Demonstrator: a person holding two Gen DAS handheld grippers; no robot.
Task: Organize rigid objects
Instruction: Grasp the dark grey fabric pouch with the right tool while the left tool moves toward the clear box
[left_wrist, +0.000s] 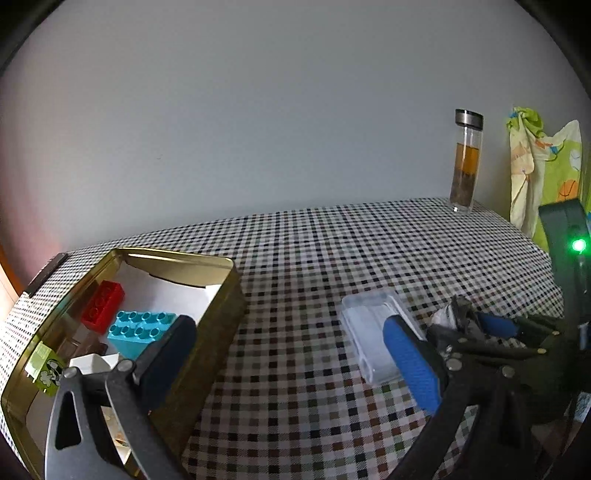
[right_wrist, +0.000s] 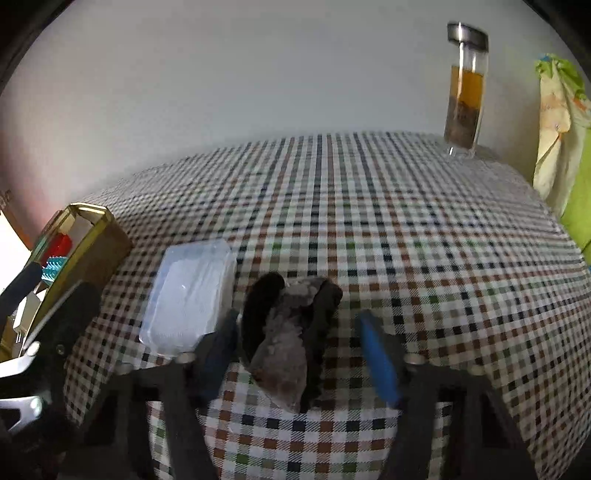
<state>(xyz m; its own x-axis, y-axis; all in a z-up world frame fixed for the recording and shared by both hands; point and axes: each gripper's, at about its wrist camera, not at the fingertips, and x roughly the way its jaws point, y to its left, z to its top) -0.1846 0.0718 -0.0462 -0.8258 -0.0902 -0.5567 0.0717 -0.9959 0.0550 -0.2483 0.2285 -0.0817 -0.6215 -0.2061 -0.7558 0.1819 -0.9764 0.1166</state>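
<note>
Right gripper (right_wrist: 299, 343): jaws straddle grey-black rock (right_wrist: 291, 332), apparently not touching, blurry.
Left gripper (left_wrist: 291, 350): wide, empty.
Tin (left_wrist: 221, 295): left, holds bricks (left_wrist: 140, 328).

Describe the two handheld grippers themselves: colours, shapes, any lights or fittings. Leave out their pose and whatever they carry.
Both are black scissor-like linkages joined by round silver pivot bolts. The left gripper has long flat fingers: one faced with a ribbed blue pad, the other looks dark. The right gripper shows a blue pad too, and a green indicator light glows on its black body. No hands or sleeves are visible.
</note>
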